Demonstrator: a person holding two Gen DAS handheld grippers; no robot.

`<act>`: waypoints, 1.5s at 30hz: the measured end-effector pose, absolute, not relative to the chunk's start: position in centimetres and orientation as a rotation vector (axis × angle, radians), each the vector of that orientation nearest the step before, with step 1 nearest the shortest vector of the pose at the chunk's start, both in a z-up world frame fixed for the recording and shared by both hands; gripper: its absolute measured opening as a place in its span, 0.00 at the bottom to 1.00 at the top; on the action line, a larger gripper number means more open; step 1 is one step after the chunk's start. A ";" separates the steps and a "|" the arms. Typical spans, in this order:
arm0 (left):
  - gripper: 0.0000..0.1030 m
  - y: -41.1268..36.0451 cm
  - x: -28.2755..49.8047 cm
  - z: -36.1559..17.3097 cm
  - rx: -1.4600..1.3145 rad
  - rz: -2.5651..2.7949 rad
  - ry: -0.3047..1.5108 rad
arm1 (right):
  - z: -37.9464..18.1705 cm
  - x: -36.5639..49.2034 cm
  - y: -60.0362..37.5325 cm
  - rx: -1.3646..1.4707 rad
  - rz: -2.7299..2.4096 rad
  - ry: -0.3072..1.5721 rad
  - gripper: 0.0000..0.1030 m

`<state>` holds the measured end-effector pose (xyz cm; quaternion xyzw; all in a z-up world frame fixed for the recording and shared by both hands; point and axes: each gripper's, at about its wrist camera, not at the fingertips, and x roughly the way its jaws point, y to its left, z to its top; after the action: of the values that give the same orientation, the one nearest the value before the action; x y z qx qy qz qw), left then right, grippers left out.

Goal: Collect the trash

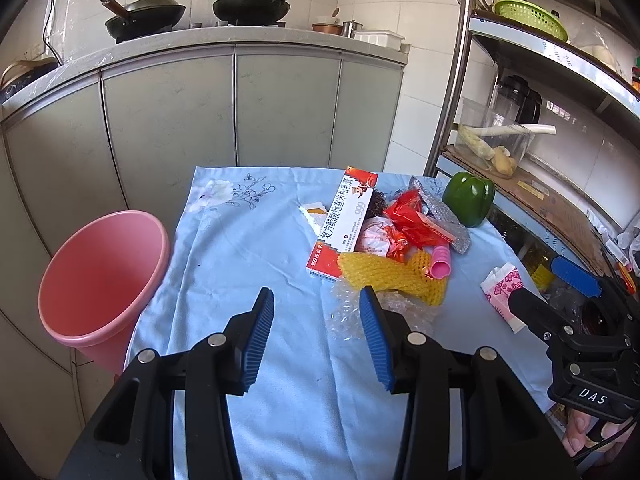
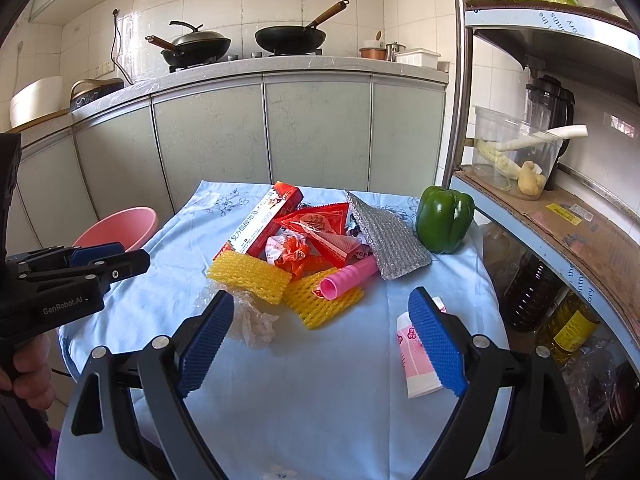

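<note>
Trash (image 1: pixel 384 236) sits heaped mid-desk (image 1: pixel 248 248), beside a green pepper (image 1: pixel 469 199); the pink bin (image 1: pixel 102 276) stands off the desk's left edge. Left claw (image 1: pixel 316 312) and right claw (image 2: pixel 320 320) both hover apart, empty. Risk: crinkly bubble wrap (image 1: pixel 352 312) may slip, or the pepper gets grabbed by mistake.

Pale blue floral tablecloth (image 1: pixel 248 264), pink bin (image 1: pixel 100 276), green pepper (image 2: pixel 444 220), yellow foam netting (image 2: pixel 250 276), red wrapper (image 2: pixel 320 224)
</note>
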<state>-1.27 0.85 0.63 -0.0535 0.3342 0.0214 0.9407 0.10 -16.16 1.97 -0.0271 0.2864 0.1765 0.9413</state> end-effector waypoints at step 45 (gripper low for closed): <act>0.46 1.6 -1.3 0.1 -0.126 0.076 0.701 | 1.5 0.1 -16.0 -0.053 0.358 0.591 0.87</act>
<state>-1.34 1.59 0.13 -0.0616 0.3429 0.0374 0.9366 0.08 -16.03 1.52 -0.0259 0.2898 0.1755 0.9405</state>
